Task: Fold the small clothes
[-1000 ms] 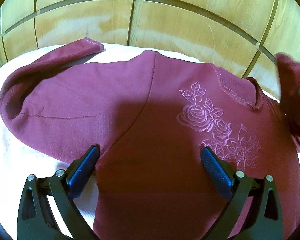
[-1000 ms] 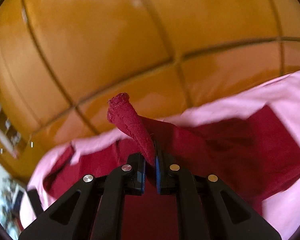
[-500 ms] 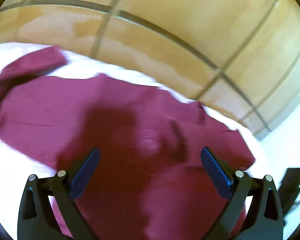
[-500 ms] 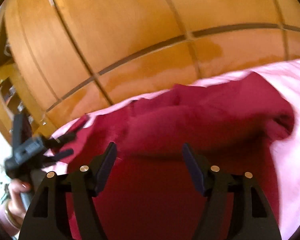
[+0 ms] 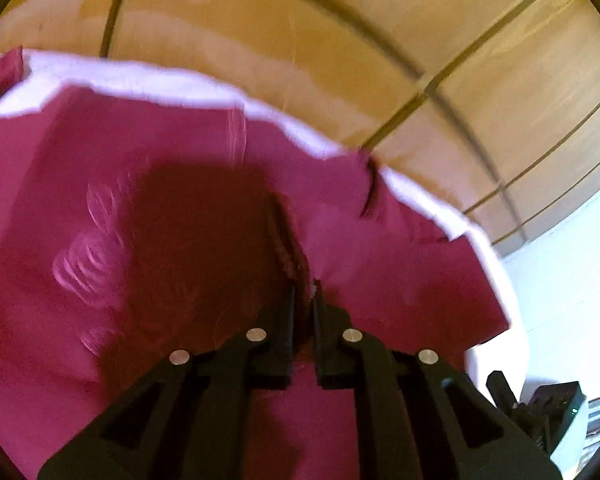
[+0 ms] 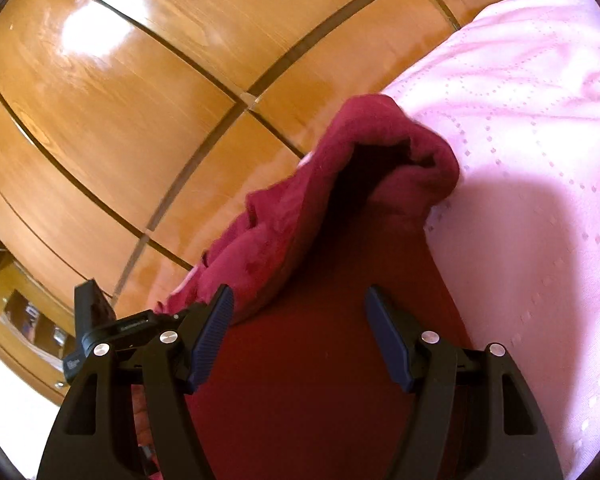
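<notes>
The left gripper (image 5: 303, 294), wide apart a second ago, is now pinching a raised ridge of the maroon sweatshirt (image 5: 100, 184) lying on the pink bedspread (image 6: 540, 120). The right gripper (image 6: 298, 330) is hovering spread over the cloth (having just dropped its sleeve (image 6: 400, 152)), so the next fold is likely starting.

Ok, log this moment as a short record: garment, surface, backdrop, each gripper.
garment: maroon top, spread flat, embroidery on the front
surface: pink bedspread under the top
backdrop: wooden panels
left gripper: shut on a raised ridge of the top
right gripper: open, nothing between its pads, over the top
sleeve: lies bunched ahead of the right gripper, cuff gaping
</notes>
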`<state>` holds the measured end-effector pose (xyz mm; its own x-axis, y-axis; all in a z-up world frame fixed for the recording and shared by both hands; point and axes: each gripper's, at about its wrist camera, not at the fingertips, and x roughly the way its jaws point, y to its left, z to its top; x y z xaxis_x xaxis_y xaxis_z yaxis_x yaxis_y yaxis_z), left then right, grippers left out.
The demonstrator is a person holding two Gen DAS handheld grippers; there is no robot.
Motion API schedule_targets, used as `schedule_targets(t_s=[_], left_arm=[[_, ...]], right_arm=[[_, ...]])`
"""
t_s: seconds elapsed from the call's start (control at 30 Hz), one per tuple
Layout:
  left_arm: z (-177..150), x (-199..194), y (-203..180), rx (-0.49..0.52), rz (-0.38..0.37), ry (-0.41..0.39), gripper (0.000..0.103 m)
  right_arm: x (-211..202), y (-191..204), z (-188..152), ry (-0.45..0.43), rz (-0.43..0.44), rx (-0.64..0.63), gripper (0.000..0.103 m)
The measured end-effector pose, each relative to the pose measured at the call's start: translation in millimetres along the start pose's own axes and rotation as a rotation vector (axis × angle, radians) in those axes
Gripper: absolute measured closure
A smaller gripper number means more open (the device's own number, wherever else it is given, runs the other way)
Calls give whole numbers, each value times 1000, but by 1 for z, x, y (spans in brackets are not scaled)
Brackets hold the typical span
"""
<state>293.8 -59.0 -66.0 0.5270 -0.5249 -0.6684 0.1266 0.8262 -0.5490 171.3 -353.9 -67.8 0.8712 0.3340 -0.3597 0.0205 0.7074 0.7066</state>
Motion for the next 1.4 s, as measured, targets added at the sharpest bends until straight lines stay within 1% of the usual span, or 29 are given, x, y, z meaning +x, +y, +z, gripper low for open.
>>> schedule_targets(t_s=[0.07, 0.1, 0.13, 0.17, 0.2, 0.27, 0.3, 0.33, 0.37, 0.4, 0.43, 0.47, 0.5, 0.57, 0.63, 0.67, 0.73, 0.77, 0.8, 0.83, 0.9, 1.0, 1.1, 1.17, 1.23, 1.3, 1.37, 1.4], left_arm=[[9, -19, 5, 11, 27, -71, 97], [14, -28, 11, 12, 37, -101, 98], [17, -32, 14, 14, 43, -109, 97], [18, -33, 18, 21, 52, -100, 97], [19, -32, 21, 30, 61, -89, 97], [16, -27, 24, 56, 90, -75, 97], [11, -22, 27, 56, 100, -61, 97], [9, -14, 28, 49, 105, -49, 97], [5, -8, 32, 37, 111, -37, 97], [2, -2, 36, 31, 116, -32, 97], [-3, 1, 39, 31, 110, -44, 97], [-7, 0, 39, 42, 110, -57, 97], [-9, 1, 37, 55, 112, -64, 97], [-13, 3, 35, 69, 122, -66, 97], [-14, 1, 36, 67, 119, -71, 97], [-14, -1, 36, 66, 114, -73, 97], [-12, -8, 37, 68, 100, -84, 97], [-13, -12, 38, 73, 89, -93, 96], [-13, -14, 40, 73, 87, -91, 96], [-14, -13, 43, 70, 86, -79, 96], [-16, -11, 49, 49, 66, -75, 95], [-16, -7, 49, 40, 63, -74, 95], [-17, -6, 47, 54, 78, -74, 94], [-17, -6, 49, 49, 77, -74, 94], [-17, -5, 49, 47, 79, -71, 94], [-18, -4, 49, 49, 82, -71, 94], [-18, -4, 50, 48, 81, -71, 94], [-18, -3, 50, 48, 80, -70, 94]], right_arm=[[-5, 1, 8, -11, 20, -11, 36], [-5, 2, 14, -16, 23, -21, 33], [-4, 4, 21, -24, 16, -34, 30], [-4, 4, 26, -29, 9, -36, 26], [0, 3, 31, -26, -1, -34, 26], [11, -4, 43, -26, -48, -6, 26], [15, -9, 48, -34, -63, 23, 31], [18, -17, 52, -39, -63, 65, 40], [21, -28, 56, -48, -56, 122, 72], [23, -34, 58, -52, -92, 150, 93], [21, -42, 58, -56, -146, 177, 93], [18, -54, 57, -69, -153, 225, 95], [18, -59, 55, -71, -151, 241, 95], [24, -63, 50, -65, -186, 210, 97], [27, -57, 53, -52, -220, 190, 96], [28, -50, 56, -33, -242, 149, 92], [22, -36, 58, -10, -237, 71, 76], [13, -25, 54, -8, -232, 15, 58], [4, -16, 50, -17, -246, -34, 51], [-5, -10, 46, -34, -272, -71, 49], [-21, 4, 42, -80, -318, -154, 49], [-26, 20, 48, -135, -331, -227, 49], [4, 33, 66, -96, -325, -309, 49], [36, 36, 78, -44, -333, -350, 49], [76, 34, 88, 4, -369, -383, 49], [98, 28, 93, 33, -410, -379, 49], [122, 10, 98, 84, -501, -330, 49], [129, 4, 98, 96, -510, -306, 50]])
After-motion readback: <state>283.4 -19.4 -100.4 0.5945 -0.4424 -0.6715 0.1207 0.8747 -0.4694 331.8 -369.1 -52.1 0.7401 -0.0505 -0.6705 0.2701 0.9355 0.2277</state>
